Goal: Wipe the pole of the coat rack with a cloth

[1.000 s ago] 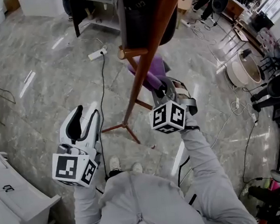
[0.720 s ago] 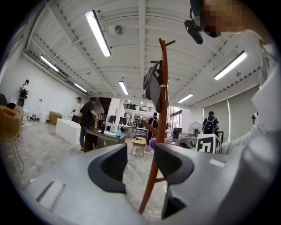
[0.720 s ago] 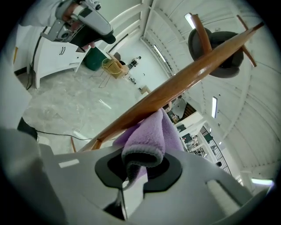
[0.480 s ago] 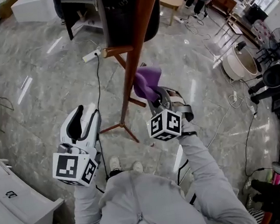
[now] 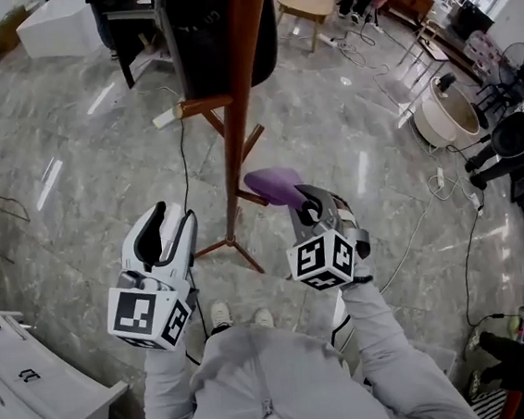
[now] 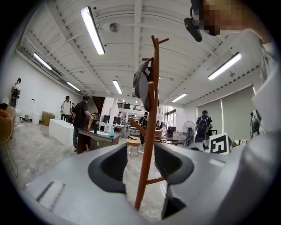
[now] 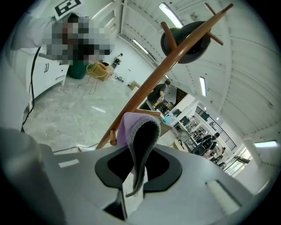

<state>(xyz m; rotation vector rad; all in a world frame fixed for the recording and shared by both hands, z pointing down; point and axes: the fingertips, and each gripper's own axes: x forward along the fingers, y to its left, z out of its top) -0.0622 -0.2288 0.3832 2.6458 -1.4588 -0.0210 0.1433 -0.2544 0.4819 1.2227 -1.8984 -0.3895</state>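
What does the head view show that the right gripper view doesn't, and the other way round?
Head view only: the left gripper, open and empty, left of the pole, and the rack's feet on the floor. Right gripper view only: the right gripper up close, jaws shut on the cloth. Both: pole, purple cloth, and the hanging black bag.
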